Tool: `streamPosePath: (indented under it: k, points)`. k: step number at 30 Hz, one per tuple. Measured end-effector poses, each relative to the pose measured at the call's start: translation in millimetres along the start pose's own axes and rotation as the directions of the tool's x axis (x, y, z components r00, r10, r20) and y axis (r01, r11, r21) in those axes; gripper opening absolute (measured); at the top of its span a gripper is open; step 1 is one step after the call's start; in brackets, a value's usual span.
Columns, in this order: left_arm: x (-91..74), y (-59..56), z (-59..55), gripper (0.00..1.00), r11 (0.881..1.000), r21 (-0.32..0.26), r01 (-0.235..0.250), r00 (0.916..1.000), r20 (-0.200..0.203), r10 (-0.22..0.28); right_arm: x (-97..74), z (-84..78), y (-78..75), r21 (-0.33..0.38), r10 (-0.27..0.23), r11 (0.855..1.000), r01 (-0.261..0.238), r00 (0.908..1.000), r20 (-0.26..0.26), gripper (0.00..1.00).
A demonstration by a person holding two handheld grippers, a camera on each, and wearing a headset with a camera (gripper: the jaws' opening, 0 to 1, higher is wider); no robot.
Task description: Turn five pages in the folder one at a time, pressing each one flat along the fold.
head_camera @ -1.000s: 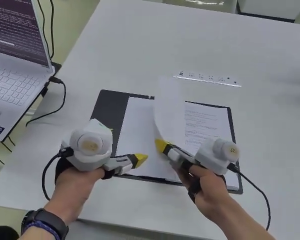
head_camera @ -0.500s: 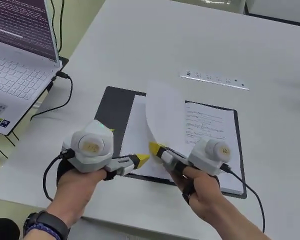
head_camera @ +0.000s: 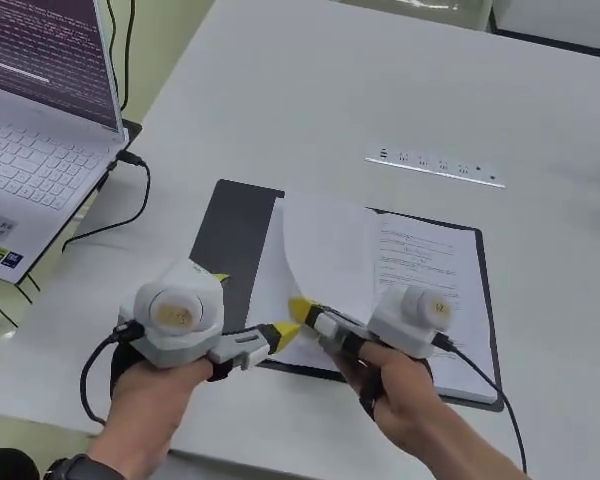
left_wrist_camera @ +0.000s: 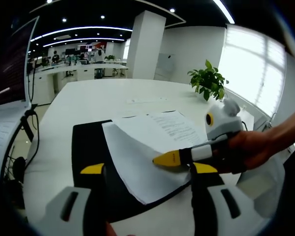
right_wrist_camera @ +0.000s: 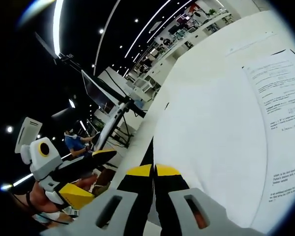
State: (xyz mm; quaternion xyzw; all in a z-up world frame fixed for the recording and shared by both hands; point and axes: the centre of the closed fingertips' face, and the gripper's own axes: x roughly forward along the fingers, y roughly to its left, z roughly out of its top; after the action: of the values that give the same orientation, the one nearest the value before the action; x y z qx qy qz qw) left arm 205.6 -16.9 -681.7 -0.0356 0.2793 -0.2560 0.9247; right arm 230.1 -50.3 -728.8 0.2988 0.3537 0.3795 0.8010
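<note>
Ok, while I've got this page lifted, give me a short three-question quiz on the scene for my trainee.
1. True or false: the right gripper is shut on the curled page.
2. What lies on the table beyond the folder? A) a power strip B) a mug C) a stapler
3. Fill in: the jaws of the left gripper stand ____.
Key: 1 true; 2 A; 3 open.

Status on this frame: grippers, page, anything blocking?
Right gripper shut on curled white paper page, mid-turn. Left gripper open beside it. Black folder open flat; nothing blocking.
</note>
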Motion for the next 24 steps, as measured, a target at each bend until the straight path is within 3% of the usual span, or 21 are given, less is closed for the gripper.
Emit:
streamPosePath:
  k: [8,14,21,23,24]
  points:
    - [-2.7,14.3,-2.0,0.68,0.999,-0.031,-0.012,0.9999,0.008,0.013,16.6,-10.1,-8.2,0.015,-0.016,1.000,0.016,0.9997,-0.021,0.00]
    - [-8.5,20.2,-10.2,0.67,0.999,-0.046,-0.016,0.9999,-0.001,0.016,29.8,-20.5,-15.9,0.040,-0.036,0.999,0.037,0.9988,-0.034,0.00]
    - [-12.9,30.8,-13.8,0.66,0.996,-0.080,-0.035,0.9993,0.008,0.036,46.9,-33.8,-23.3,0.041,-0.095,0.994,0.097,0.9938,-0.058,0.01]
    - [-13.7,32.3,-14.3,0.66,0.996,-0.083,-0.035,0.9993,0.009,0.036,47.6,-41.0,-34.0,0.026,-0.155,0.987,0.158,0.9835,-0.093,0.01]
    - [-14.1,33.9,-15.1,0.66,0.996,-0.085,-0.035,0.9993,0.010,0.036,49.2,-38.9,-32.4,0.038,-0.142,0.989,0.146,0.9867,-0.078,0.01]
